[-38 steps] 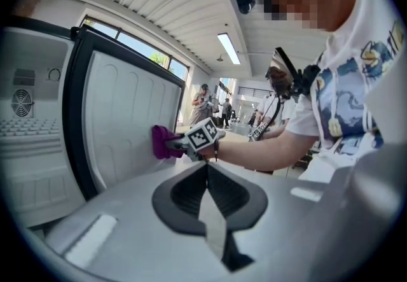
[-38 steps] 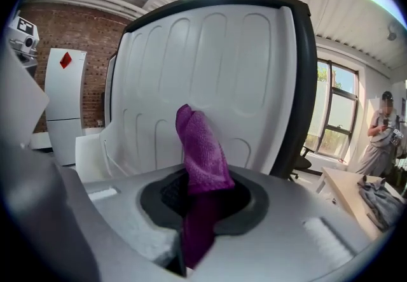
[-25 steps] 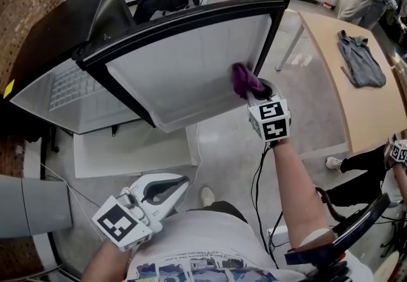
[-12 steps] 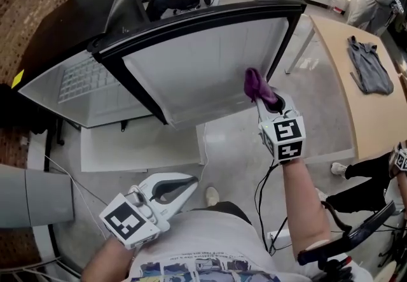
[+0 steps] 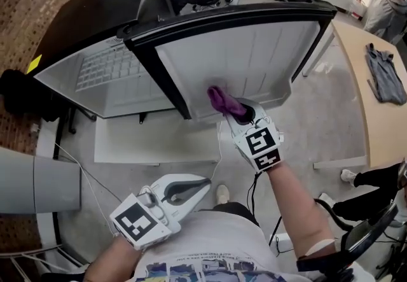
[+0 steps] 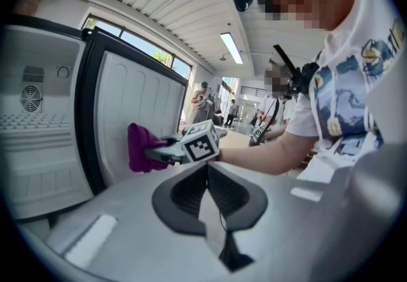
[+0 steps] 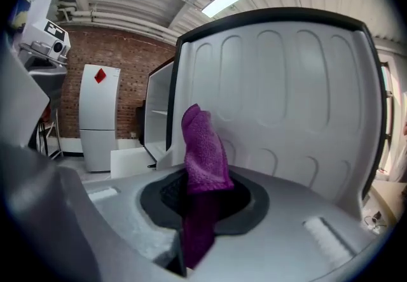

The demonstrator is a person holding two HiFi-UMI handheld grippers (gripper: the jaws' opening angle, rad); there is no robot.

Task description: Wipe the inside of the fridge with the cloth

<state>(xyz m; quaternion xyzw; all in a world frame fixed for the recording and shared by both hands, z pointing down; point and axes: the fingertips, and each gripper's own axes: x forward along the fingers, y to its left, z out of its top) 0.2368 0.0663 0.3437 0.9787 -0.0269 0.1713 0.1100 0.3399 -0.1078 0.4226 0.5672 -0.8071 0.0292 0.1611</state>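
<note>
The right gripper [image 5: 239,111] is reaching out to the open fridge [image 5: 108,77], its jaws clamped on a purple cloth [image 5: 224,101]. The cloth is a deep violet, with a nubby, towel-like weave that is showing clearly in the right gripper view [image 7: 203,153]. It is bunched into a thick, rounded wad that is standing up out of the jaws, while a darker tail of it is running down between them. From the head view, the wad is pressing against the white inner face of the door [image 5: 254,58], low on that panel and just beside the black edge [image 5: 159,64] where door and cabinet are meeting. The left gripper view is showing the same thing from the side: the cloth [image 6: 141,147] is lying against the ribbed white panel, with the marker cube [image 6: 201,142] riding behind it on the person's outstretched arm.

The left gripper [image 5: 201,183] is hanging back near the person's waist, well apart from the fridge, its jaws drawn together with nothing between them [image 6: 208,195].

Inside the cabinet, a wire shelf [image 5: 105,70] is lying across the pale interior. Off to the side a wooden table [image 5: 362,102] is carrying a grey garment [image 5: 386,77], and a second white fridge [image 7: 98,115] is standing against the brick wall.
</note>
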